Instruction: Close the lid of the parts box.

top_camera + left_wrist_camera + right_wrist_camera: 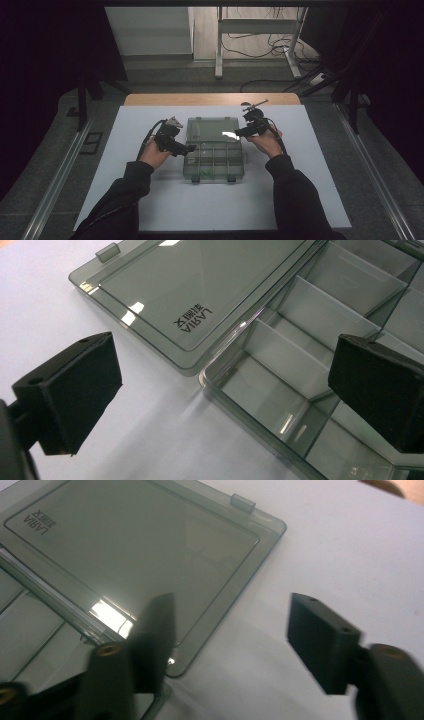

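A smoky clear compartment box (214, 159) is seen opened flat on the white desk (150, 210), its lid (212, 129) folded back on the far side, w/ dividers exposed. The box sits between the two claws.

The left claw (184, 149) is held just off the box's left end. In the left claw view its jaws stand wide apart, one over bare desk, the other above the corner compartment (260, 390), so the box's side wall lies between them; nothing is gripped. It seems placed to steady or pinch that wall.

The right claw (241, 132) is held at the lid's right corner (175, 667). Its jaws are part-way shut but not pressing: one is over the lid edge, the other over desk; nothing is grasped. Probably the lid edge is meant to be caught for closing.

Plenty of bare desk is left outside each claw & nearer the person; the lid's latch tab (242, 502) is well beyond the right claw.
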{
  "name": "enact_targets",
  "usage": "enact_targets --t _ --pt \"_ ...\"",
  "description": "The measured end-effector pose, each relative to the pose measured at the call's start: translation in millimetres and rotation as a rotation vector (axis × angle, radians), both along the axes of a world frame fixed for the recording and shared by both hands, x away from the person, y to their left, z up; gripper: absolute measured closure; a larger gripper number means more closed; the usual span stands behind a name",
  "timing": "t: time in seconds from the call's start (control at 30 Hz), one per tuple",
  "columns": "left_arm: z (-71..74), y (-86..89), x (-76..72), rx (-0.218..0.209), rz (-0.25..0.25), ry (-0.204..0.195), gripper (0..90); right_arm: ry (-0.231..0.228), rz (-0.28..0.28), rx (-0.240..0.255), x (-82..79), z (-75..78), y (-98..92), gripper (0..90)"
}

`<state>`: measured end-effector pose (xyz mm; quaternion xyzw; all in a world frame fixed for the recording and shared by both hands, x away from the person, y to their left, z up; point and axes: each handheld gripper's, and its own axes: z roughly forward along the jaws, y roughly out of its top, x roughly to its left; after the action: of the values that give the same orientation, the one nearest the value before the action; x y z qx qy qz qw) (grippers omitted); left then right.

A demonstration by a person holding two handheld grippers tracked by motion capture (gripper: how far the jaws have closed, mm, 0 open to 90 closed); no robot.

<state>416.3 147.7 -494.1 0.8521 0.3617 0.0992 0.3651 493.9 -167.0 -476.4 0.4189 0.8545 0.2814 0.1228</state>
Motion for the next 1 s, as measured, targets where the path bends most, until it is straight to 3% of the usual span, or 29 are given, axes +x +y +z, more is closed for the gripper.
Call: enact_targets --t 0.13,0.33,0.43,0.53,0.77,1.0 --pt "-0.6 -0.7 -0.2 0.009 -0.007 -0.005 1.0 0.053 -0.004 -0.014 5.5 -3.2 6.3 56.2" --pt "-0.6 1.0 -0.2 0.011 -0.002 -0.008 0.9 0.069 -0.013 -0.052 9.7 -7.4 13.4 69.3" --pt "-0.3 1.8 -0.2 0.011 -0.002 -0.009 0.9 0.092 -0.03 -0.068 11.9 -11.2 14.5 71.7" --pt "-0.2 2.6 0.0 0.019 -0.005 -0.009 0.9 0.103 -0.043 -0.049 13.9 -12.8 14.2 73.8" --pt "-2.1 2.0 0.2 0.024 -0.001 -0.001 0.9 0.185 -0.136 0.001 20.4 -12.1 13.0 78.4" --pt "-2.6 3.1 -0.1 0.035 0.0 -0.004 0.9 0.181 -0.164 0.004 20.7 -10.8 18.8 82.5"
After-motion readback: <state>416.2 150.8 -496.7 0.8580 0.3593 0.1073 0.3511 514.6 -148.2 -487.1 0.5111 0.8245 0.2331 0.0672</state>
